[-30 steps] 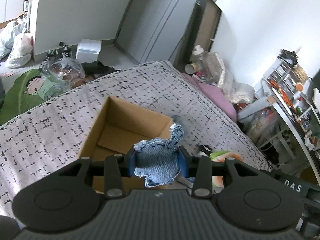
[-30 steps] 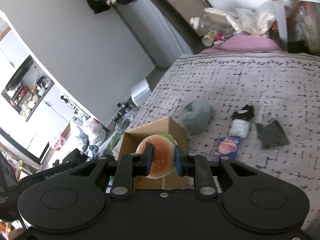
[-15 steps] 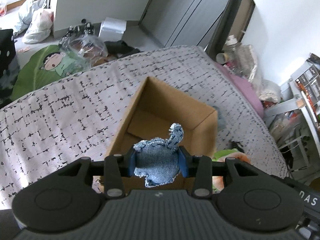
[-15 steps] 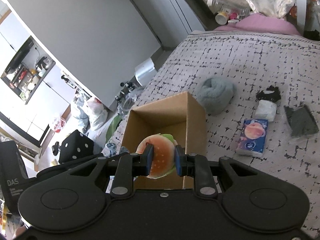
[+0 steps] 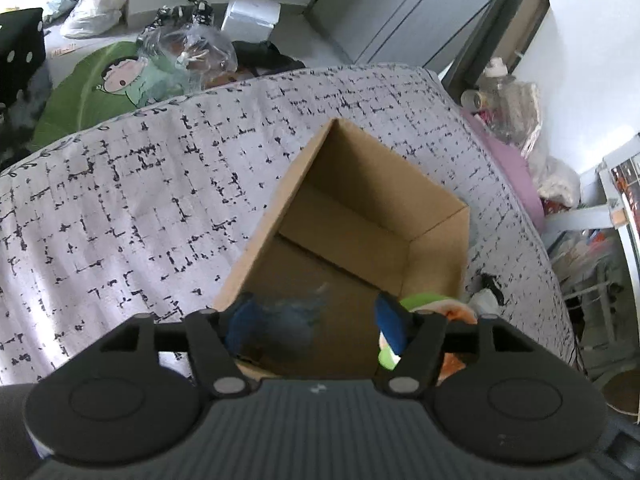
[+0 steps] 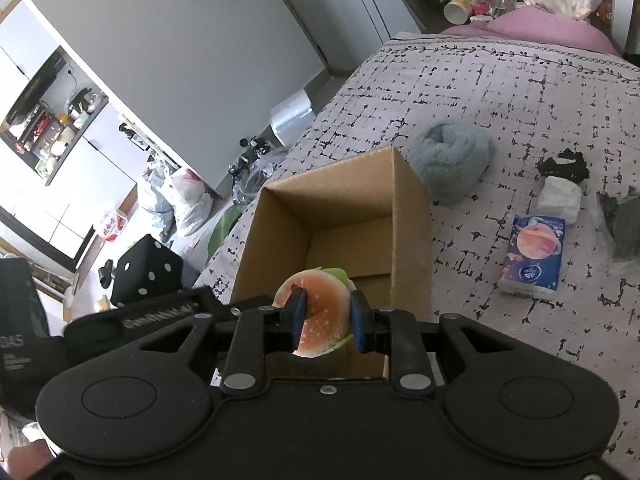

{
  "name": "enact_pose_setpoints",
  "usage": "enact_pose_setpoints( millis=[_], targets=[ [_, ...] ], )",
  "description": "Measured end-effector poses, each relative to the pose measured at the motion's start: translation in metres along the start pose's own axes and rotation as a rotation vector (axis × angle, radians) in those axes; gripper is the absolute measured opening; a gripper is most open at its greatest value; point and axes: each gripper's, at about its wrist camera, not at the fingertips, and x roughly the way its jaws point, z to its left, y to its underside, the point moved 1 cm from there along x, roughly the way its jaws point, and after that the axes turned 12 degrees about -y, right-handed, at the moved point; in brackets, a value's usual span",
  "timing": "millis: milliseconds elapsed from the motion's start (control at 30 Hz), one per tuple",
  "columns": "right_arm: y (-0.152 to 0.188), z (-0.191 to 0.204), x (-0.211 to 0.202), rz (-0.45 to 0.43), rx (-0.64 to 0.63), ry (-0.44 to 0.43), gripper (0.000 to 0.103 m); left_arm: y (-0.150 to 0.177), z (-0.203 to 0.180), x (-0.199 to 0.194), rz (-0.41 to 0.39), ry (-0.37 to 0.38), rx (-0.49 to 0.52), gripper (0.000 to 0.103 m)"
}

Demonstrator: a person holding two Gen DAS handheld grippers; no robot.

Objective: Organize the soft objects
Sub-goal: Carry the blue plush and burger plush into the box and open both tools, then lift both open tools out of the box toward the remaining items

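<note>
Over the open box (image 5: 360, 216) on the patterned bedspread (image 5: 120, 208), the left gripper (image 5: 316, 316) was spreading its jaws, and the blue denim piece (image 5: 292, 320) showed only as a blur between the pads, loose of them and apparently dropping inside. Beside it the right gripper (image 6: 326, 316) stayed out of that step: its jaws were pinched on the burger toy (image 6: 320, 312), poised at the box's near rim and not yet let go. The visible box floor looked bare apart from the falling denim, so I judged the sorting to be at an early stage, with one piece just going in and the burger due next. Left out on the bedspread were a grey woolly bundle (image 6: 452, 156) just beside the box, a black scrap (image 6: 564, 162), a white wad (image 6: 560, 198), a tissue pack (image 6: 532, 252) and a dark grey bagged item (image 6: 624, 228) farther off. Which of these count as soft enough to box I could not settle.
</note>
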Motion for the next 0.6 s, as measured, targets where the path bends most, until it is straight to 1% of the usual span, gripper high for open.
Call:
enact_pose_setpoints(
  millis=[133,167,200,233,300,367,433,467,500,567,600],
  targets=[
    [0.001,-0.001,0.000,0.000,0.008,-0.003,0.024,0.000,-0.001,-0.010,-0.021,-0.012,0.006,0.070],
    [0.002,-0.002,0.001,0.002,0.009,-0.003,0.025,0.000,-0.001,-0.013,-0.031,-0.014,0.007,0.073],
    [0.003,-0.002,0.001,0.005,0.008,-0.006,0.027,0.000,-0.001,-0.016,-0.040,-0.013,0.007,0.075],
    [0.003,-0.001,0.002,0.009,0.003,-0.007,0.031,0.000,-0.001,-0.019,-0.050,-0.010,0.008,0.076],
    [0.005,0.002,0.000,0.010,-0.012,-0.007,0.034,0.000,-0.001,-0.022,-0.054,-0.011,0.010,0.078],
    [0.004,0.003,-0.006,-0.007,-0.013,-0.014,0.047,-0.001,-0.002,-0.026,-0.046,-0.007,0.010,0.079],
    [0.002,0.004,-0.015,-0.034,-0.027,-0.014,0.055,0.000,-0.002,-0.031,-0.063,-0.010,0.007,0.079],
    [0.001,0.005,-0.021,-0.046,-0.036,-0.009,0.060,0.000,-0.004,-0.034,-0.077,-0.017,0.009,0.081],
    [0.001,0.005,-0.025,-0.053,-0.039,-0.006,0.062,0.001,-0.005,-0.037,-0.088,-0.023,0.010,0.083],
    [-0.001,0.003,-0.033,-0.066,-0.037,-0.005,0.070,0.002,-0.007,-0.043,-0.102,-0.021,0.002,0.088],
    [-0.001,0.001,-0.037,-0.072,-0.037,-0.003,0.071,0.002,-0.008,-0.046,-0.105,-0.019,-0.003,0.089]
  ],
)
